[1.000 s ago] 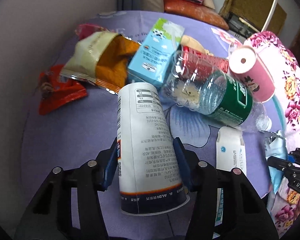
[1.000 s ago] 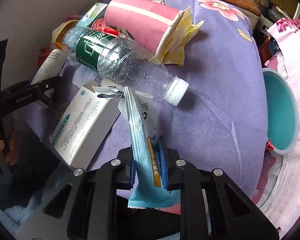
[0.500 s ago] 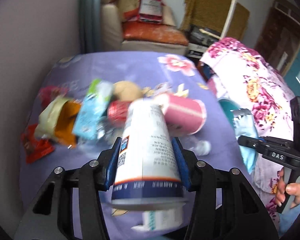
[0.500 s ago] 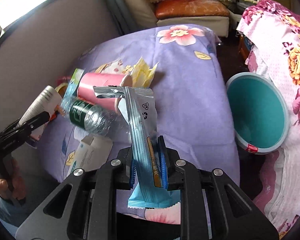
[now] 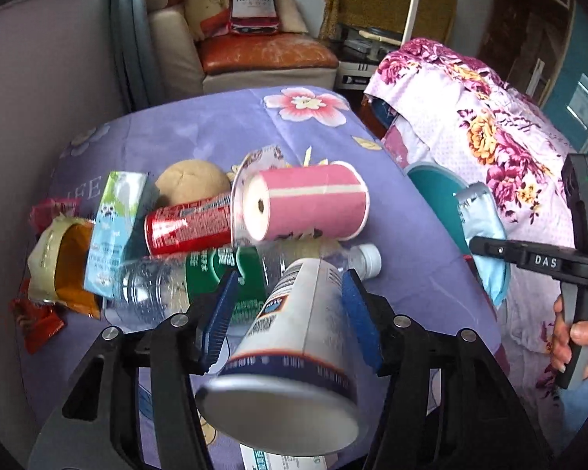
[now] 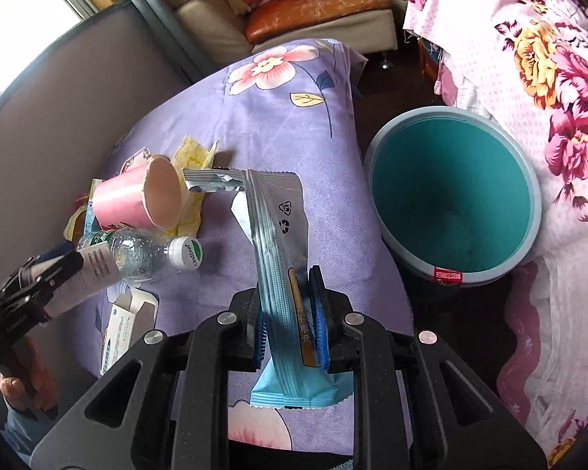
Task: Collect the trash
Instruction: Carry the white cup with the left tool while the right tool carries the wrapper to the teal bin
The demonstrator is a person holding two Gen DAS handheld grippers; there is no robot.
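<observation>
A white paper cup [image 5: 294,337] with a blue band hangs tilted and blurred between the jaws of my left gripper [image 5: 290,278], which are opening. The right pad touches the cup, while a gap shows at the left pad. My right gripper [image 6: 288,293] is shut on a light blue foil wrapper [image 6: 274,227], held upright over the purple flowered tablecloth [image 6: 294,117]. The teal bin [image 6: 450,180] stands open and empty off the table's right edge, just right of the wrapper. In the left wrist view the right gripper [image 5: 478,244] holds the wrapper [image 5: 484,227] over the bin [image 5: 431,184].
On the cloth lie a pink paper cup [image 5: 313,199], a clear bottle with a green label [image 5: 156,286], a red can [image 5: 184,227], a blue carton [image 5: 113,227], snack bags [image 5: 58,262] and a white box [image 6: 125,321]. Flowered bedding [image 6: 548,78] rises behind the bin.
Both grippers have lifted off the heap and swung right toward the bin with their loads. The left jaws have widened and the white cup has tipped over between them.
</observation>
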